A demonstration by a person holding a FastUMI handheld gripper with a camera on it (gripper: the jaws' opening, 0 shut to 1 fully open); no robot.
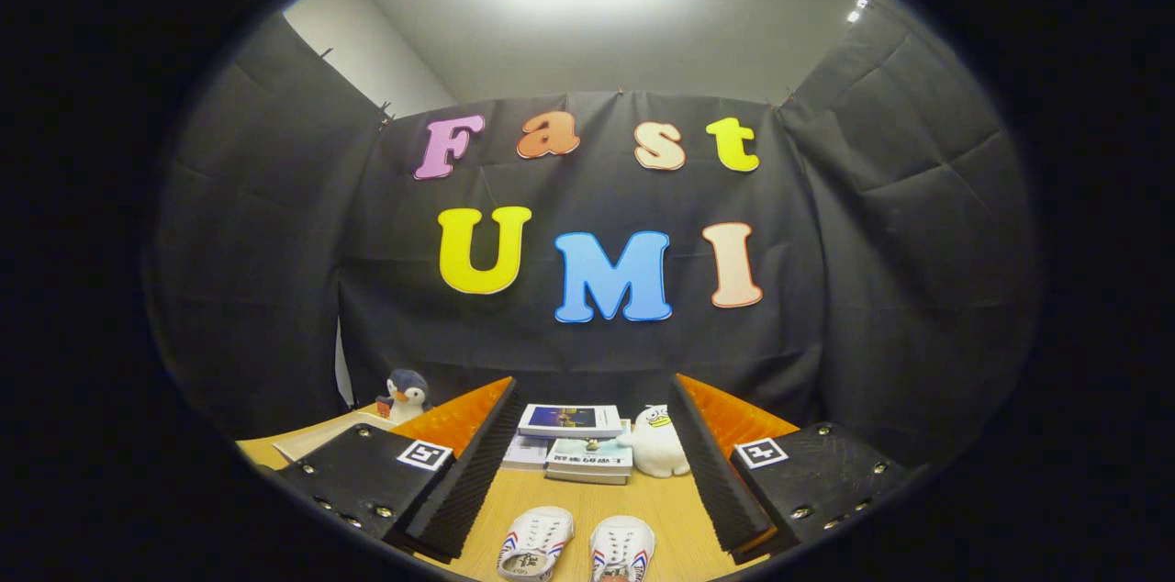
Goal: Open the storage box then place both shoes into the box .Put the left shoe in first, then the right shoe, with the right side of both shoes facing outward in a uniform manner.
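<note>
Two white shoes with red and blue stripes lie side by side on the wooden table, toes pointing away from me: one shoe nearer my left finger and the other shoe nearer my right finger. My gripper is open, held above the table with nothing between its fingers. The shoes sit low between the two fingers, closer to me than the fingertips. Their heels are cut off from sight.
A stack of books lies on the table beyond the shoes. A white plush toy stands to the right of the books. A penguin plush sits at the far left by a sheet of paper.
</note>
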